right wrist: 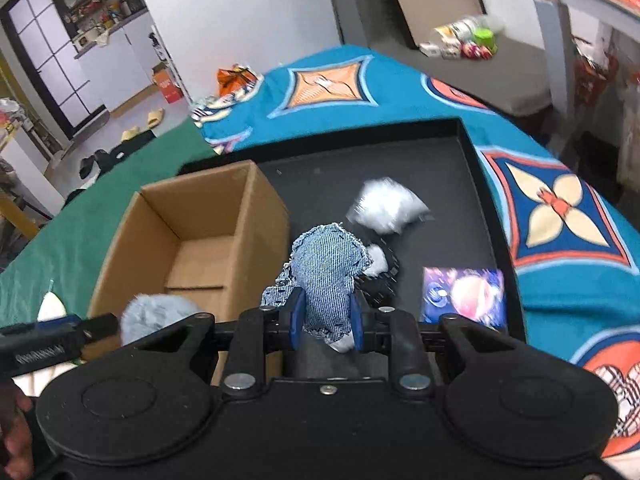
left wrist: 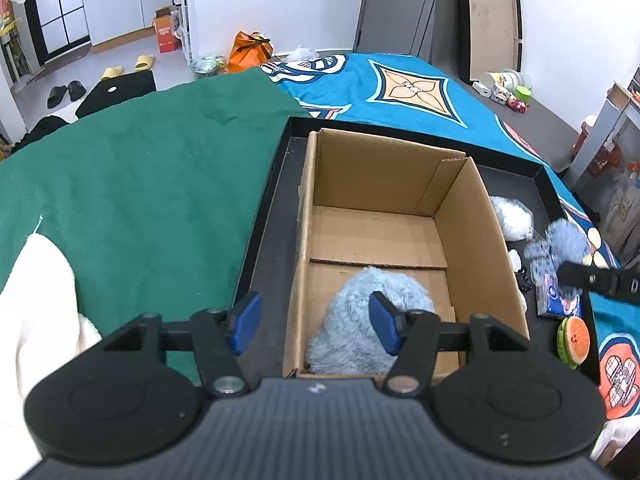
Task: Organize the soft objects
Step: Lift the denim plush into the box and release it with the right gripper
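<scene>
A fluffy light-blue plush (left wrist: 360, 320) lies in the near end of the open cardboard box (left wrist: 380, 176). My left gripper (left wrist: 314, 324) hovers open above the box's near left wall, one pad over the plush and the other over the black tray (left wrist: 268, 240). My right gripper (right wrist: 327, 320) is shut on a blue denim soft toy (right wrist: 328, 268) and holds it above the tray (right wrist: 400, 160), just right of the box (right wrist: 192, 208). In the left wrist view the denim toy (left wrist: 560, 244) hangs at the far right.
A white fluffy item in clear plastic (right wrist: 384, 208), a tissue pack (right wrist: 464, 296) and small black bits lie in the tray right of the box. A burger-shaped toy (left wrist: 574, 338) sits at the tray's near right. Green and blue patterned cloths cover the surface around.
</scene>
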